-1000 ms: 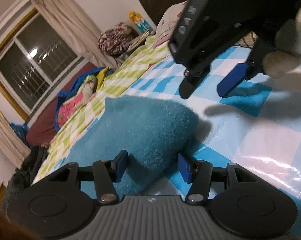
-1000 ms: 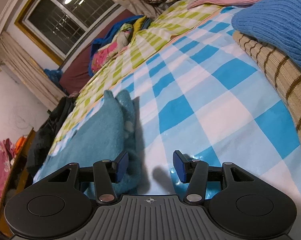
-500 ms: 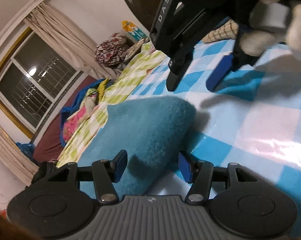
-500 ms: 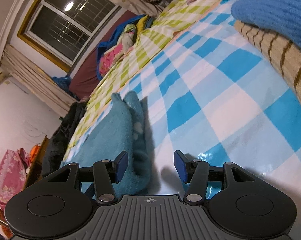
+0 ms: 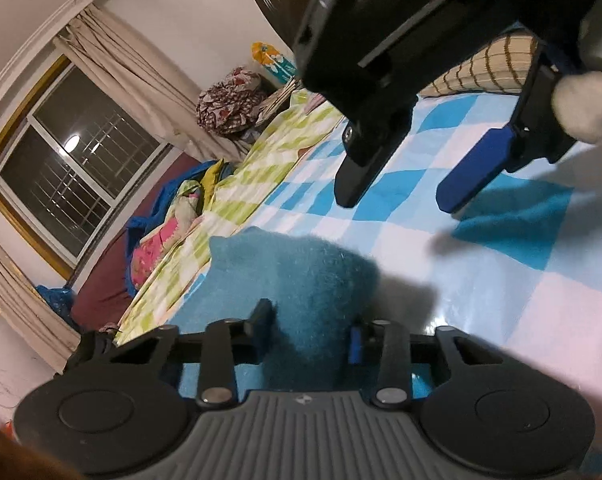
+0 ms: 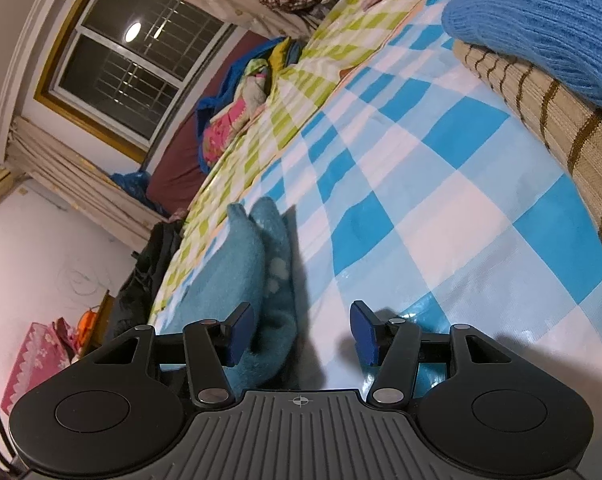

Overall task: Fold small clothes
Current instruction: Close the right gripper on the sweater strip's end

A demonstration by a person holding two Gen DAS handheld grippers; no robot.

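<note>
Teal garment (image 5: 301,276) between left tongs (image 5: 309,330)

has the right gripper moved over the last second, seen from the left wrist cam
Yes. The right gripper has lifted and come nearer, looming larger; against the checked cloth its fingertips sit further from the teal garment.

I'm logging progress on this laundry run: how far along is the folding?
Early. The teal fleece garment lies bunched on the blue checked tablecloth, and no tidy fold shows. In hand: the left claw straddles a raised hump of it, jaws open; the right claw is open beside its edge, gripping nothing. Still left: grasping, folding, flattening.
</note>
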